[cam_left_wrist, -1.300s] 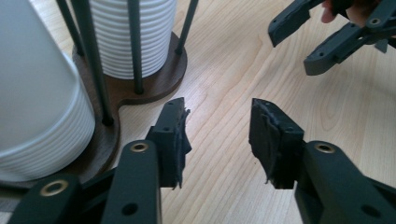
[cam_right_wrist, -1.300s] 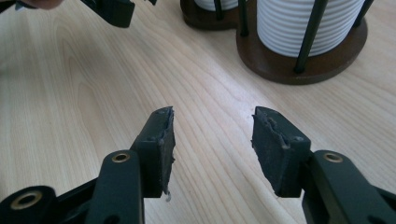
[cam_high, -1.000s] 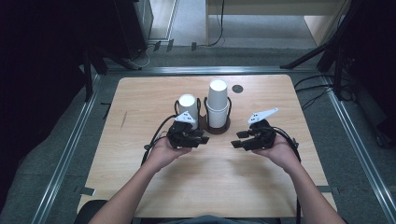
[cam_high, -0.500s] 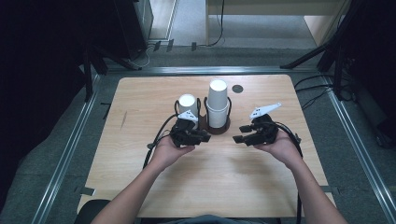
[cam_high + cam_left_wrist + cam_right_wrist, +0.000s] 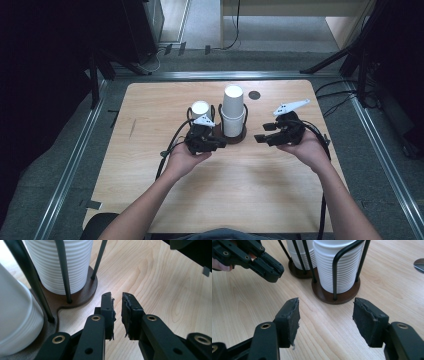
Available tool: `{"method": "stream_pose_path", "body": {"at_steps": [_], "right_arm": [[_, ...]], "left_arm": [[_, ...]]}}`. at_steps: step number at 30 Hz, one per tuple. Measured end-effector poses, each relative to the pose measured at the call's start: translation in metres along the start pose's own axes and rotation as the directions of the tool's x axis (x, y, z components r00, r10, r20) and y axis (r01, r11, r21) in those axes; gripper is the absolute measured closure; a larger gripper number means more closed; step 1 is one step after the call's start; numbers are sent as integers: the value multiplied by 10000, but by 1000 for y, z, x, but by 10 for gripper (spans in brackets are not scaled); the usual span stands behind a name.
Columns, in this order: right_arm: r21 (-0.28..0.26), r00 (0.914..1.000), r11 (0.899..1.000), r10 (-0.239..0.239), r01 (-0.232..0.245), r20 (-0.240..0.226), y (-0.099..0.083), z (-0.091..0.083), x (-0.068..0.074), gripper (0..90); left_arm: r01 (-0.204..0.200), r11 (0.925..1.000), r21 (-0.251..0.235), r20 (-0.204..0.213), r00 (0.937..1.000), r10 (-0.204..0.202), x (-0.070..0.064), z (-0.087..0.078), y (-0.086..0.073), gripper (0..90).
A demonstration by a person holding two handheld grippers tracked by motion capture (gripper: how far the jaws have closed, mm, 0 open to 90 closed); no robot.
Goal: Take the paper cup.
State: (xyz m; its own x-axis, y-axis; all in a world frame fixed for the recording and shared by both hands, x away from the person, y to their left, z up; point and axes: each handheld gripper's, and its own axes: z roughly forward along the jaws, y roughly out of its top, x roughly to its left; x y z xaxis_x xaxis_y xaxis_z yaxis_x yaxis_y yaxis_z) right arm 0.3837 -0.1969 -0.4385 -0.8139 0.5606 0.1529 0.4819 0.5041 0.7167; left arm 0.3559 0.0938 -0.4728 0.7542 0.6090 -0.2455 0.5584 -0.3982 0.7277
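So far nothing has been lifted, as far as these pictures show. On the wooden worktop (image 5: 150, 200) stands a dark double cup holder (image 5: 239, 136), its wire uprights rising round two stacks of ribbed white paper cups. The taller stack (image 5: 233, 111) sits in the compartment nearer the worktop's middle; the shorter stack (image 5: 200, 108) sits in the compartment on the person's left. Both stacks are upright and seated inside their wires, so I judge the work on the cups to be at its start, with the reach made and the grasp not yet done.

The left tongs (image 5: 216, 144) lie low beside the holder's base, just in front of the shorter stack; in the left gripper view their jaws are nearly pressed together with a thin gap between them and nothing caught in it, the pads (image 5: 108, 315) frayed at the edges. The right tongs (image 5: 260, 138) hover near the taller stack on its right, clear of it; the right gripper view shows their jaws spread wide and empty, aimed at the holder's round base (image 5: 329, 296).

What is left seems to be everything that matters: closing on a cup, drawing it up out of the wires, and setting it down somewhere.

A small dark disc (image 5: 254, 95) lies on the worktop beyond the holder, untouched.
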Motion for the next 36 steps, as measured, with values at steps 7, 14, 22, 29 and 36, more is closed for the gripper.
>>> {"method": "stream_pose_path", "body": {"at_steps": [7, 14, 22, 29, 36], "right_arm": [[-113, 9999, 9999, -111, 111, 42, 16, -11, -2, 344], [20, 9998, 10000, -91, 90, 199, 33, -18, -8, 309], [-2, 9995, 9997, -232, 232, 222, 50, -13, -14, 296], [-182, 9990, 9989, -432, 433, 76, 72, -5, -18, 278], [-355, 9983, 9980, -534, 525, -254, 90, 1, -16, 265]], "left_arm": [[82, 9999, -64, -73, 9999, -82, -3, 2, 11, 816], [56, 10000, -1, -139, 9999, -56, -8, 3, 24, 832], [503, 9985, -206, -273, 9983, -509, -1, 8, 37, 865], [612, 9979, -221, -556, 9965, -623, 3, 13, 45, 893], [639, 9975, -303, -766, 9949, -661, 7, 15, 49, 894]]}}
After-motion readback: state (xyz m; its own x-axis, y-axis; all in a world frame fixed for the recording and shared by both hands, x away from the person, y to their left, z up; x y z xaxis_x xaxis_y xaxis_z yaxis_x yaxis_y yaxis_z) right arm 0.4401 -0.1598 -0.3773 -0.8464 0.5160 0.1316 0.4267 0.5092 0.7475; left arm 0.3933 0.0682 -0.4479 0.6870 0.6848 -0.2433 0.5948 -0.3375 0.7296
